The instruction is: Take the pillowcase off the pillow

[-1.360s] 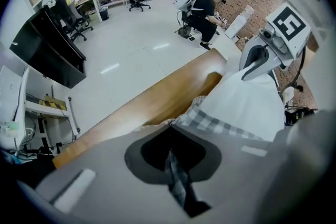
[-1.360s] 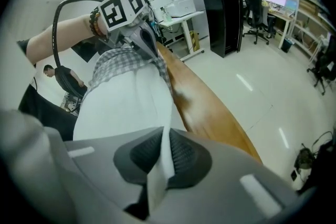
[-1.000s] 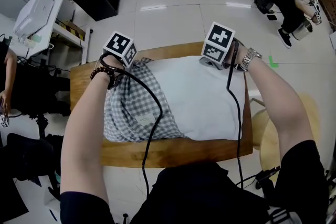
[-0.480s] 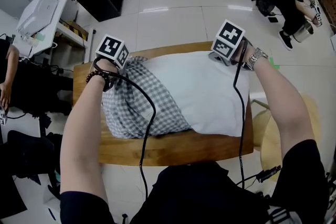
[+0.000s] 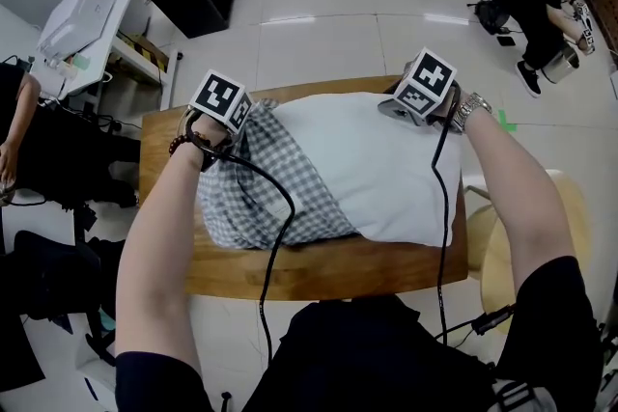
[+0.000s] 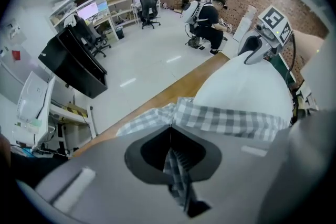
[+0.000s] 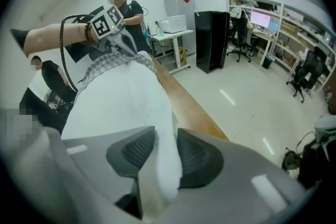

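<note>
A wooden table (image 5: 319, 273) stands on a pale, glossy floor (image 5: 319, 43). A white pillow (image 5: 386, 178) lies directly on the table. It takes up the middle and right of the top and reaches close to the far edge and the right edge. A grey-and-white checked pillowcase (image 5: 261, 193) covers only the pillow's left end, bunched into folds, and its loose cloth rests on the wood towards the left. Bare wood shows as a strip along the left edge, a broader band along the near edge and a thin line along the far edge. The pillow's near right corner lies close to the table's near right corner.
</note>
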Demonstrator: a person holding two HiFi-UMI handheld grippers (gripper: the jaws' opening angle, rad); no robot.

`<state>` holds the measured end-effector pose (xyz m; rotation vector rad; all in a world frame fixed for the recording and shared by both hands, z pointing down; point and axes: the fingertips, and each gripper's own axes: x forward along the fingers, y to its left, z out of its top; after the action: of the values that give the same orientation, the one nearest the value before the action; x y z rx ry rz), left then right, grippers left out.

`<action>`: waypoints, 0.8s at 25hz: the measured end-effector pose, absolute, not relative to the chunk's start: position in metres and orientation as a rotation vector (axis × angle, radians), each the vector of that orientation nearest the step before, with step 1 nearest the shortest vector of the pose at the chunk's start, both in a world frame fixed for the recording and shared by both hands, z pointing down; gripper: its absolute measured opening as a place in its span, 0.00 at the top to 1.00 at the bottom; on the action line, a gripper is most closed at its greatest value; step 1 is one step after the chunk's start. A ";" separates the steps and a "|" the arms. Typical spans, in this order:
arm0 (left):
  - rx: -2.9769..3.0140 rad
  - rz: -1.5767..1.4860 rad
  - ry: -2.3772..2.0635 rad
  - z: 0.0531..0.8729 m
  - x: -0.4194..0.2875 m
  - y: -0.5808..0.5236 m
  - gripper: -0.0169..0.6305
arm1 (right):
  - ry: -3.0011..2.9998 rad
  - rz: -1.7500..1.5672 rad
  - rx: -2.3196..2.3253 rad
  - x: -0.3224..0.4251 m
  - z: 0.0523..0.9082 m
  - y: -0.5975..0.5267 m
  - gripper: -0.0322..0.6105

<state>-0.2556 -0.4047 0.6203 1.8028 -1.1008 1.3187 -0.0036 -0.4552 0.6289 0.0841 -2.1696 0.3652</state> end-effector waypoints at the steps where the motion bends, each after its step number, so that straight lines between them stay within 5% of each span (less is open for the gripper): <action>1: 1.838 1.329 -1.119 0.617 -0.253 -0.405 0.95 | -2.202 0.348 0.094 -0.007 0.626 -0.454 0.69; 6: 1.992 1.338 -1.187 0.596 -0.237 -0.399 0.79 | -2.285 0.255 0.171 -0.009 0.609 -0.448 0.51; 20: 2.271 1.206 -1.303 0.527 -0.214 -0.297 0.72 | -2.361 -0.066 0.245 -0.023 0.527 -0.319 0.51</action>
<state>-0.2137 -0.2971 0.5270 2.2708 -1.3033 1.2057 -0.0231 -0.3193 0.5271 0.2451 -2.3610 -0.0660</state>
